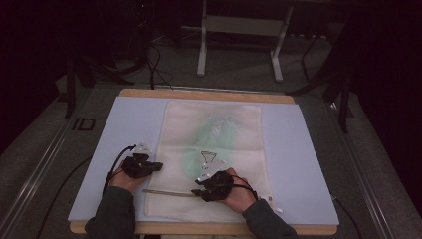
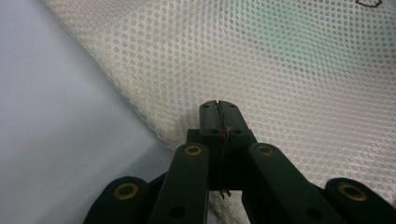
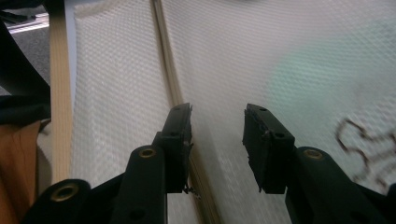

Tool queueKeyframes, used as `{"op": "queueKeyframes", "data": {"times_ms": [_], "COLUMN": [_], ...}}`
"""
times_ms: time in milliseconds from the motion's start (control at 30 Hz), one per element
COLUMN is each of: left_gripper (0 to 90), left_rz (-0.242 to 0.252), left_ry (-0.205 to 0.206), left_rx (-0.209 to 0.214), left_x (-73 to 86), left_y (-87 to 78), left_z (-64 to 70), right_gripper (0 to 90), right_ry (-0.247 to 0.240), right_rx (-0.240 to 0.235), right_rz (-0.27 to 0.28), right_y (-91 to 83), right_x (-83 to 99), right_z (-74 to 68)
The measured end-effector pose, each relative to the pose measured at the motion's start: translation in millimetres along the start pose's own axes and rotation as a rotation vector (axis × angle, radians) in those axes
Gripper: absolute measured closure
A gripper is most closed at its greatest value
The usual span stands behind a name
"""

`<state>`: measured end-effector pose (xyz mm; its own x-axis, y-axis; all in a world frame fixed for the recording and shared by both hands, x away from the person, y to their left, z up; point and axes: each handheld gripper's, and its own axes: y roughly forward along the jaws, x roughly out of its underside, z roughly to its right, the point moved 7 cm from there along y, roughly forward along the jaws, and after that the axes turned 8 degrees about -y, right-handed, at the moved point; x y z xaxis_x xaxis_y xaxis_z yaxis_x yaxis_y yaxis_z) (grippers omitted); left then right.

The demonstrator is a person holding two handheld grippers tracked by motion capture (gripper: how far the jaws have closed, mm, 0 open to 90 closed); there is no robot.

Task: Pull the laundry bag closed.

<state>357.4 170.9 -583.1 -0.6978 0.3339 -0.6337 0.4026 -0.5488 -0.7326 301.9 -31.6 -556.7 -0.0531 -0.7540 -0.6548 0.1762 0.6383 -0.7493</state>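
Note:
A white mesh bag point(image 1: 219, 199) point(image 2: 154, 60) point(image 3: 121, 93) lies flat on the pale blue mat point(image 1: 298, 164), with something green point(image 1: 214, 132) point(image 2: 303, 42) point(image 3: 317, 70) inside it. A beige zipper strip point(image 1: 166, 191) point(image 3: 168, 70) runs across the bag's near end. A dark wire clip shape point(image 1: 209, 157) point(image 3: 369, 140) shows at the bag's middle. My left gripper point(image 1: 158, 165) point(image 2: 218, 109) sits shut over the bag's left edge; I cannot tell whether it pinches the mesh. My right gripper point(image 1: 197, 191) point(image 3: 217, 112) is open just above the mesh, its left jaw beside the zipper strip.
The mat covers a wooden table whose near edge point(image 1: 199, 228) point(image 3: 58, 116) lies close to my forearms. Bare mat point(image 2: 56, 116) lies left of the bag. Beyond the table, a white metal frame point(image 1: 239, 25) and cables point(image 1: 157, 69) rest on the dark floor.

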Motion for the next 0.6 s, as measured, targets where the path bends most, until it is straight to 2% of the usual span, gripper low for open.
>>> {"op": "queueKeyframes", "data": {"times_ms": [33,200,367,600], "left_gripper": [89.2,89.2,89.2,89.2], "left_rz": [0.000,0.003,0.003,0.005], "left_ry": [-0.001,0.000,-0.001,-0.008], "left_rx": [0.000,0.006,0.007,0.011], "left_x": [0.0,0.1,0.2,0.1], "left_y": [0.0,0.1,0.1,0.3], "left_z": [-0.1,-0.4,-0.5,-0.4], "right_gripper": [64.8,65.7,65.7,71.4], "right_ry": [-0.009,-0.032,-0.039,-0.051], "right_rx": [-0.015,-0.030,-0.039,-0.055], "right_rz": [-0.003,-0.001,0.004,0.009], "right_y": [4.1,14.7,24.8,41.9], "right_x": [-3.1,-12.6,-20.1,-34.1], "right_z": [-2.1,-6.9,-10.1,-15.4]}}
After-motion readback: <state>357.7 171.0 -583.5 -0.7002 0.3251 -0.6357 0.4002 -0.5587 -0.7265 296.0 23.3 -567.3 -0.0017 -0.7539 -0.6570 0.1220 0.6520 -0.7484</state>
